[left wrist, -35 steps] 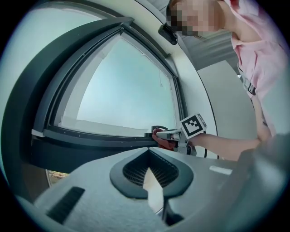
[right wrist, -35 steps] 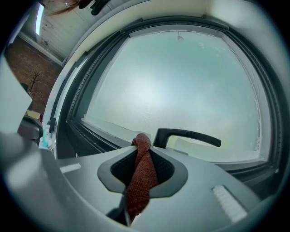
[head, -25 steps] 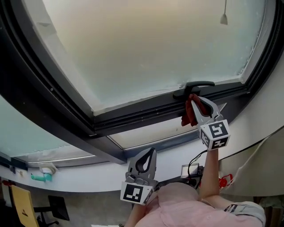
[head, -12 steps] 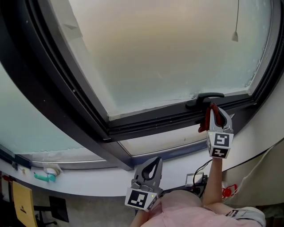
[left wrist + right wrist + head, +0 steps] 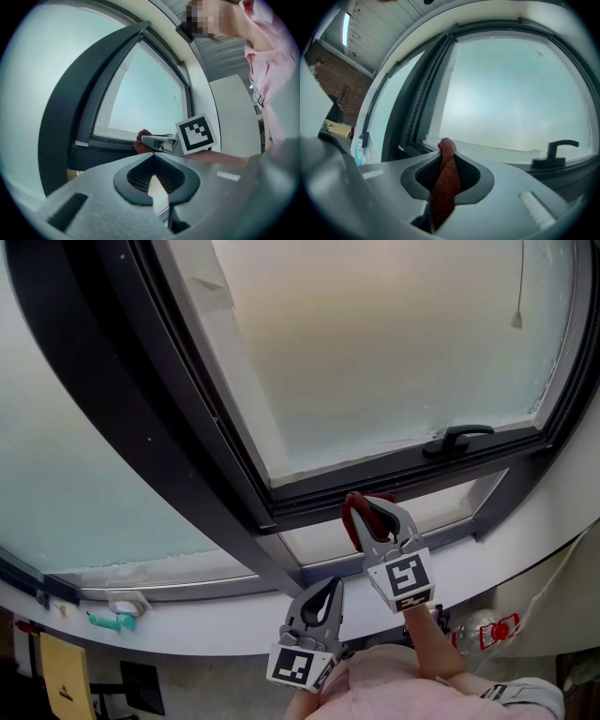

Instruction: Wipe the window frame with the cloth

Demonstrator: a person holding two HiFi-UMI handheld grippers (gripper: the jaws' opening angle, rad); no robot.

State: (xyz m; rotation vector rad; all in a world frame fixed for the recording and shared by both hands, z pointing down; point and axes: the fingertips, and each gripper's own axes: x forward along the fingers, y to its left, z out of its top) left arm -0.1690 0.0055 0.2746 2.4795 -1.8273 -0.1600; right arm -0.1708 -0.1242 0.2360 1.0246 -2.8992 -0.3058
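The cloth (image 5: 353, 517), a dark red strip, runs lengthwise along the right tongs (image 5: 373, 510). Its bunched tip pokes out past them and points up at the bottom rail of the window frame (image 5: 309, 491). The tip sits right at the rail, near the corner where the thick dark upright comes down. I cannot tell whether it actually presses on the metal. The right tongs are clenched on the cloth, and the right gripper view shows it squeezed between the pads.

The frame is dark, with frosted pale glass above it. A black handle (image 5: 457, 439) lies on the rail well off to the right. A white sill (image 5: 216, 620) curves along under the window, with a small teal object (image 5: 103, 620) on it at the far left. A thin cord (image 5: 517, 296) hangs in front of the glass.

The right arm reaches up from a pink sleeve (image 5: 394, 685), forearm near upright. The left tongs (image 5: 317, 600) hang lower, close to the chest, tips aimed up at the sill. They are pressed together with nothing in them.
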